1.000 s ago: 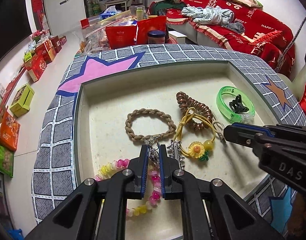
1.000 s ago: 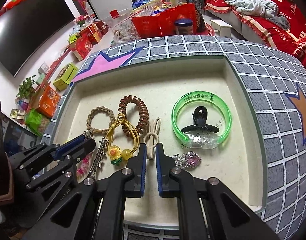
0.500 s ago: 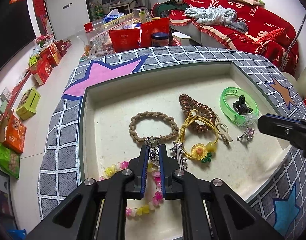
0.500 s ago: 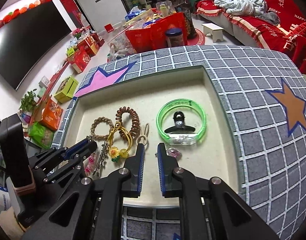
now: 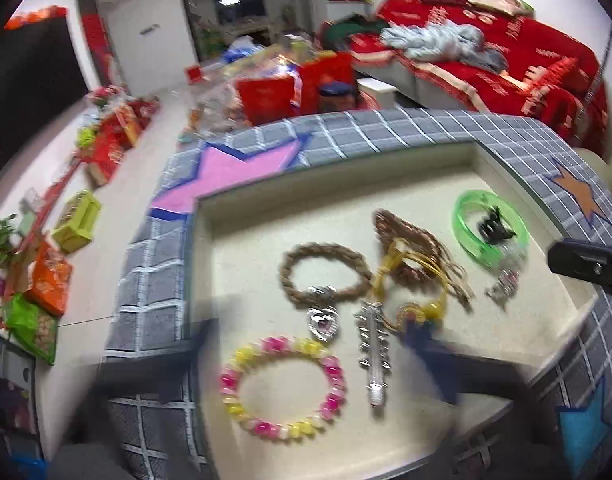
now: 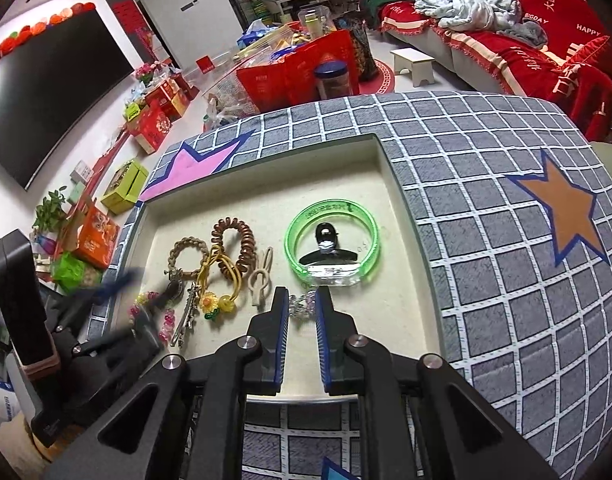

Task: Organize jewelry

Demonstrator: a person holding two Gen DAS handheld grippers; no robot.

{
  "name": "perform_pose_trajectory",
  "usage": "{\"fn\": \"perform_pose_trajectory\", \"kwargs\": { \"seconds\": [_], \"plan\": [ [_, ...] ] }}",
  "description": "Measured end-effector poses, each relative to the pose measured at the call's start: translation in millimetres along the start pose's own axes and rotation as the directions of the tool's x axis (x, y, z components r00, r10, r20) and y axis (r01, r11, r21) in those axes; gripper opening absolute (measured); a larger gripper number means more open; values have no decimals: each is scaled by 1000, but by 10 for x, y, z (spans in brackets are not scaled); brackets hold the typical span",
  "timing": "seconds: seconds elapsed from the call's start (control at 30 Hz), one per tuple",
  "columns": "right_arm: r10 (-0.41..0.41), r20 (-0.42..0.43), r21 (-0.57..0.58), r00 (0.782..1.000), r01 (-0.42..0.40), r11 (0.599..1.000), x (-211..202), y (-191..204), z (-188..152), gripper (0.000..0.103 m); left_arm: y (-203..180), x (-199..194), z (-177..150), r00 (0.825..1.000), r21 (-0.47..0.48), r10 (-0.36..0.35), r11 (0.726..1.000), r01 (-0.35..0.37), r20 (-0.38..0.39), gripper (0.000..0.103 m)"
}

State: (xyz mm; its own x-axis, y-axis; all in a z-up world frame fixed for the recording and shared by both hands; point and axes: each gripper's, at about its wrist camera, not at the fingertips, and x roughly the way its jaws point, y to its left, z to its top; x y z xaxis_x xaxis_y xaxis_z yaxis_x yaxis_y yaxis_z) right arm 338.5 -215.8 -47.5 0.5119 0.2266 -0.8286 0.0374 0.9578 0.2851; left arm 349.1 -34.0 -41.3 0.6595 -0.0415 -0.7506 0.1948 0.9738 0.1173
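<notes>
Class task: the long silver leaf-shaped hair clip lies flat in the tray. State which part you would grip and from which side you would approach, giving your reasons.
Probably grip the long silver leaf-shaped hair clip near its middle, across its narrow width, coming straight down from above. It lies flat in the cream tray and is long and thin, so the fingers span it easily there. The yellow cord hair tie with a sunflower crowds its upper end.

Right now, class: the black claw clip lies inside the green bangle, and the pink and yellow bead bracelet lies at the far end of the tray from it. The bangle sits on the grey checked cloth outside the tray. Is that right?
Not quite. The green bangle, with the black claw clip inside it, lies in the tray, not on the grey checked cloth. The right wrist view shows this. The pink and yellow bead bracelet is indeed at the tray's opposite end.
</notes>
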Motion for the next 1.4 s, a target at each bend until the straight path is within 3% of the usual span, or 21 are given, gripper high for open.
{"fn": "perform_pose_trajectory", "kwargs": {
  "seconds": [0.07, 0.47, 0.53, 0.6, 0.63, 0.73, 0.8, 0.97, 1.13, 1.2, 1.4],
  "plan": [
    [-3, 0, -1, 1000, 3, 1000, -1, -11, 1, 15, -17, -66, 9, 1000, 21, 6, 1000, -7, 28, 103],
    [-5, -33, -20, 999, 4, 1000, 96, 39, -36, 15, -33, -46, -7, 1000, 32, 12, 999, -12, -8, 103],
    [-9, -43, -18, 999, 8, 1000, 119, 38, -40, 21, -31, -38, -12, 1000, 32, 10, 999, -9, -17, 103],
    [-13, -45, -24, 999, 12, 1000, 126, 43, -39, 48, -32, -39, -19, 1000, 34, 9, 999, -9, -20, 103],
    [-16, -39, -33, 999, 15, 999, 116, 54, -43, 53, -32, -40, -23, 1000, 36, 11, 999, -11, -21, 103],
    [-49, -21, -69, 999, 48, 996, 90, 101, -48, 58, -32, -41, -27, 1000, 35, 12, 999, -11, -21, 103],
    [-52, -17, -76, 998, 51, 996, 83, 120, -53, 69, -27, -39, -43, 1000, 32, 13, 999, -12, -26, 103],
    [-62, -2, -86, 998, 62, 994, 56, 138, -85, 82, -11, -55, -86, 999, 31, 14, 999, -13, -30, 103],
    [-101, 65, -119, 993, 109, 987, -38, 188, -118, 91, 2, -77, -96, 999, 32, 18, 999, -17, -27, 103],
    [-89, 79, -111, 993, 98, 989, -68, 177, -129, 103, 5, -99, -107, 1000, 31, 18, 999, -17, -22, 103],
    [-95, 119, -105, 988, 108, 989, -161, 138, -200, 103, 48, -160, -143, 1000, 22, 21, 1000, -21, -13, 103]
  ]
}}
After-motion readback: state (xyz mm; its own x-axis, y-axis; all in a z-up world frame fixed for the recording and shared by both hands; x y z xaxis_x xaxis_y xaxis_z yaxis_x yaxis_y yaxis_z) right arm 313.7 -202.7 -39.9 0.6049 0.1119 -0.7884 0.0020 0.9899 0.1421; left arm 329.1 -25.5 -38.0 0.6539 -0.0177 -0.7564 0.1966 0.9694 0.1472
